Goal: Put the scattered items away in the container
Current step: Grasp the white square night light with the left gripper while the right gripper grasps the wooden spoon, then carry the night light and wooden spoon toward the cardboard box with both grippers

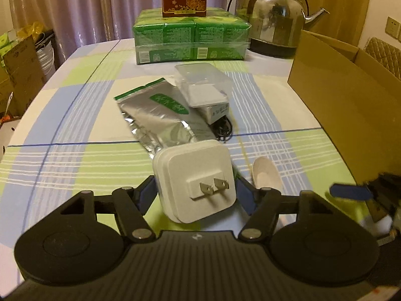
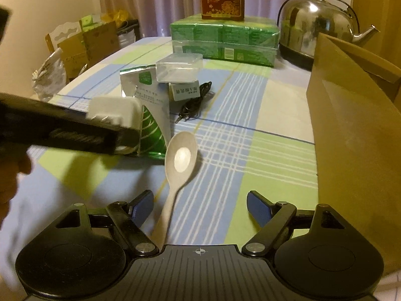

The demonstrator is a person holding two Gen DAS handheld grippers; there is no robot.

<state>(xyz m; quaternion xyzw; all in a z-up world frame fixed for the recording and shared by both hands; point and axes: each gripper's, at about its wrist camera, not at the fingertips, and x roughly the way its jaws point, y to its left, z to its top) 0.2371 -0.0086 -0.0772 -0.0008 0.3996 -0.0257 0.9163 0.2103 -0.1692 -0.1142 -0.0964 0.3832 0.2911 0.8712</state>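
Left claw (image 1: pixel 195 190): clamped on the white plug adapter (image 1: pixel 196 183), prongs facing you, lifted off the table (image 1: pixel 62 170). The grip sits on the smooth side walls only; a jolt on the way could let the adapter twist or slip out.

Right claw (image 2: pixel 200 205): fingers apart, holding nothing, low over the table with the pale spoon (image 2: pixel 179 165) running between them, handle nearest you. Close off-centre and the thin handle could pivot or skid across the cloth.

Just beyond the spoon: foil tea pouch (image 2: pixel 147 115), with a clear plastic box (image 2: pixel 179 67) on a small white carton (image 2: pixel 184 90) behind it and a black cable (image 2: pixel 195 102) beside the carton. All are untidied.

Right of the spoon: the cardboard box (image 2: pixel 351 125), your container, wall standing tall. Carry the adapter too low and it clips that wall.

Your two claws are close together here; crossing toward the box risks a bump.

Beyond the pouch: green tissue packs (image 1: pixel 191 39), kettle (image 1: pixel 273 17).
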